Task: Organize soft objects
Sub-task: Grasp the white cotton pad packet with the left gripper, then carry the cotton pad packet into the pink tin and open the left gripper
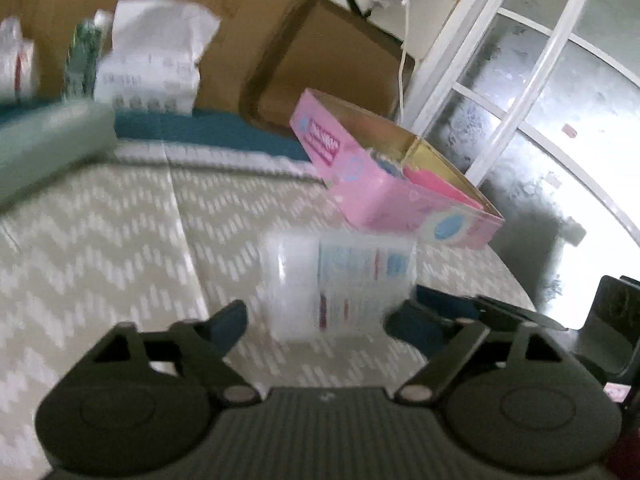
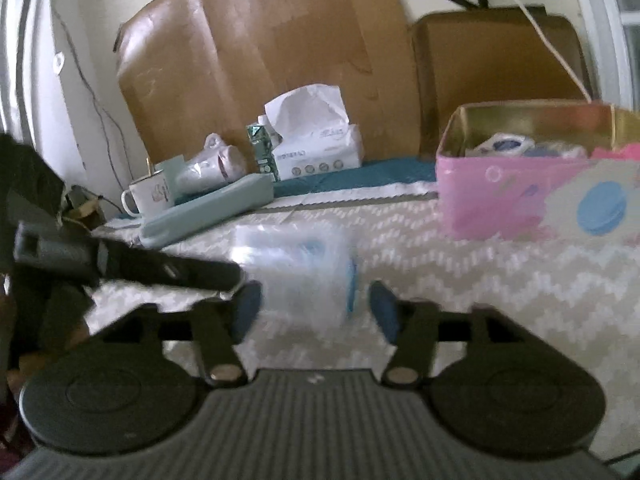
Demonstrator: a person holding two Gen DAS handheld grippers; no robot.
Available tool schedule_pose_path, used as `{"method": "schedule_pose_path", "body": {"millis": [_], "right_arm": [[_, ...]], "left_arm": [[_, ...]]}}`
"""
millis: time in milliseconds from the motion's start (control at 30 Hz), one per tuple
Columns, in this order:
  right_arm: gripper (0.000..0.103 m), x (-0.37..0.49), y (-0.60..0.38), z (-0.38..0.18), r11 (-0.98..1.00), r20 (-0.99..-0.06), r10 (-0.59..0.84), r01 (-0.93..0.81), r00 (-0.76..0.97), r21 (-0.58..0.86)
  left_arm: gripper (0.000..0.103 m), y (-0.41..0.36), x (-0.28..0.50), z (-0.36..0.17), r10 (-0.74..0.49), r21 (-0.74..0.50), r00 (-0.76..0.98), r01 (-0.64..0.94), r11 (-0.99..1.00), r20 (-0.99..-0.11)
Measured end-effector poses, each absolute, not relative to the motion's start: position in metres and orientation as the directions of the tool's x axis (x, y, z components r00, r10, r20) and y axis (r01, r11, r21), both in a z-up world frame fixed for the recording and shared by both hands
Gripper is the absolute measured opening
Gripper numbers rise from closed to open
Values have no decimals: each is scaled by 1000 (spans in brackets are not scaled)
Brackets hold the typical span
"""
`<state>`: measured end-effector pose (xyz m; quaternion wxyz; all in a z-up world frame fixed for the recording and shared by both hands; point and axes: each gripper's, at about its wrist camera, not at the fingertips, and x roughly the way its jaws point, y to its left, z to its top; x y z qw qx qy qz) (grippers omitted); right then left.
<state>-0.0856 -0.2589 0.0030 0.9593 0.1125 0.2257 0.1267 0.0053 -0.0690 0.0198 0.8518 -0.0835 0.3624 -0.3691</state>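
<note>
Between the right gripper's [image 2: 314,312] fingers [image 2: 246,310], a clear plastic packet [image 2: 296,272] lies on the chevron-patterned table [image 2: 500,280]; fingers spread, pads apparently clear of it, nothing held. Left gripper [image 1: 314,320] also spread wide, the same packet [image 1: 340,284] just ahead, between its tips; its arm reaches in from the left in the right view. Both about equally near; blur hides the packet's long axis. Beyond, right: open pink tin [image 2: 532,184], partly filled. Labels blurred, unreadable; tissue pack [image 2: 316,148] at back.
</note>
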Motion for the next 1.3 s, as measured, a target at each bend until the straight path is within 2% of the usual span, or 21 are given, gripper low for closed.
{"method": "schedule_pose_path", "body": {"millis": [33,100,200,300,400,467,500,533,600,800,900,967,1000,1033,1067,1100,1133,1200,1300], "right_arm": [[74,-85,-259,3,945,-402,295,-203,867,256],[78,-82,-256,2,950,-410,303,-239,860,202],[82,-79,-252,-2,946,-426,323,-299,846,122],[83,-70,-244,-6,938,-446,333,-340,831,67],[83,-64,-239,-10,942,-478,298,-334,827,9],[83,-64,-244,-13,946,-488,286,-324,825,8],[79,-62,-247,-15,948,-497,288,-318,819,27],[63,-60,-251,-17,947,-508,299,-315,808,58],[54,-59,-256,-16,963,-500,256,-263,827,58],[54,-70,-307,27,990,-272,135,-120,953,71],[54,-61,-338,39,998,-216,21,-10,976,54],[55,-48,-364,38,996,-215,-64,77,974,53],[55,-39,-375,35,991,-229,-107,122,968,54],[56,-27,-387,31,984,-251,-153,171,956,49],[58,-16,-398,27,975,-281,-201,219,938,31],[63,-4,-408,22,962,-309,-257,273,916,9],[64,6,-418,16,945,-345,-310,326,886,-12],[64,7,-433,9,931,-386,-330,364,861,16],[69,-16,-435,7,932,-325,-314,355,892,75]], "left_arm": [[92,-63,4,24,-681,-398,486,565,723,-548],[91,-47,5,31,-669,-402,514,541,739,-537],[82,-33,16,31,-653,-442,510,483,756,-559],[77,-38,21,28,-664,-468,473,475,746,-579],[76,-61,21,28,-668,-437,450,517,736,-593],[71,-81,23,26,-667,-415,435,543,730,-605],[59,-89,26,23,-666,-409,421,551,727,-616],[51,-98,32,18,-665,-412,391,556,722,-636],[51,-109,35,14,-658,-415,377,549,725,-652],[54,-160,44,81,-728,-347,426,675,651,-537],[56,-211,55,108,-765,-301,431,738,604,-478],[58,-249,66,115,-780,-279,432,762,585,-454],[68,-266,72,115,-781,-276,436,764,584,-447],[83,-285,78,113,-775,-266,448,760,593,-446],[86,-302,84,109,-755,-247,474,747,617,-452],[87,-313,89,104,-727,-224,511,725,651,-459],[86,-321,93,98,-695,-207,543,698,685,-470],[85,-320,100,87,-660,-229,552,653,722,-509],[85,-294,99,79,-668,-278,543,631,724,-508]]}}
